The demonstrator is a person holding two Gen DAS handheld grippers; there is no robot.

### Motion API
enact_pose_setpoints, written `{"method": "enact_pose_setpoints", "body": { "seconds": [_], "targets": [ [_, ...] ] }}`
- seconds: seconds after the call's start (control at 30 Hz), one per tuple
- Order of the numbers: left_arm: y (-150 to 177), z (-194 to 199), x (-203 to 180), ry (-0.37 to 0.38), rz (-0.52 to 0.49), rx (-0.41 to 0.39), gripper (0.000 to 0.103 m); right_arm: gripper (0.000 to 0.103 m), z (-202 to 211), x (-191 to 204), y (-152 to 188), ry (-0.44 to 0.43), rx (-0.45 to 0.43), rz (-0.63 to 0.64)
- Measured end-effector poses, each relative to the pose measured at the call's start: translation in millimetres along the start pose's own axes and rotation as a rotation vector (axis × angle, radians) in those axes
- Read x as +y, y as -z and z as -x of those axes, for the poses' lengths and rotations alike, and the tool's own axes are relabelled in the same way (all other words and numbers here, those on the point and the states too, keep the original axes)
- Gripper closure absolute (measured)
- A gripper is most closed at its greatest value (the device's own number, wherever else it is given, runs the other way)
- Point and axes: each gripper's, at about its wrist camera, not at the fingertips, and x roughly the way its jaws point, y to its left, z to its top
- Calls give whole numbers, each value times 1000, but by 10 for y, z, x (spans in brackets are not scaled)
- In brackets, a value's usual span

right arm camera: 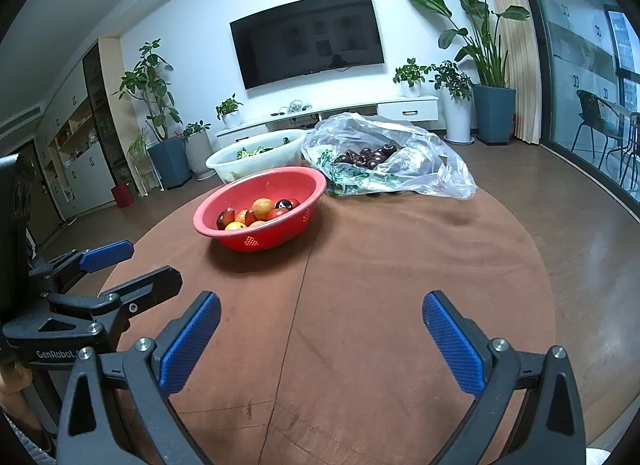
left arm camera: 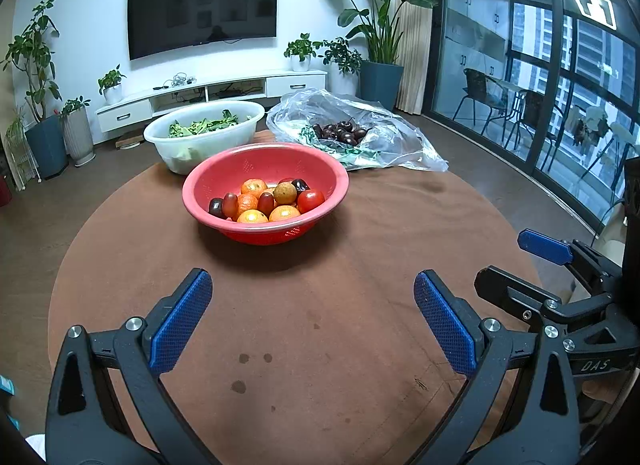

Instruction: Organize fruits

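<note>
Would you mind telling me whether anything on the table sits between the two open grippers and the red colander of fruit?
Nothing visible does. Only bare brown tablecloth lies between the left gripper, the right gripper and the red plastic colander. The white tub of greens and clear plastic bag of cherries sit behind it.

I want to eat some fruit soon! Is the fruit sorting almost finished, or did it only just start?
It looks barely started. The red bowl already holds mixed fruit. The dark cherries sit in the plastic bag. Nothing is in hand: the left gripper and right gripper are both open and empty above the table. All the sorting seems left.
</note>
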Motion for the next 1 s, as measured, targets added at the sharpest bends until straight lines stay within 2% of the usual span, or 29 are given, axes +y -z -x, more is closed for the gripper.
{"method": "enact_pose_setpoints", "body": {
  "seconds": [0.37, 0.57, 1.0],
  "targets": [
    [6, 20, 19, 6, 5, 2, 1, 0, -1, -7, -1, -1, 0, -1],
    [-14, 18, 60, -14, 15, 6, 1, 0, -3, -7, -1, -1, 1, -2],
    [-16, 105, 43, -23, 6, -61, 1, 0, 7, 9, 9, -5, 1, 0]
  ]
}}
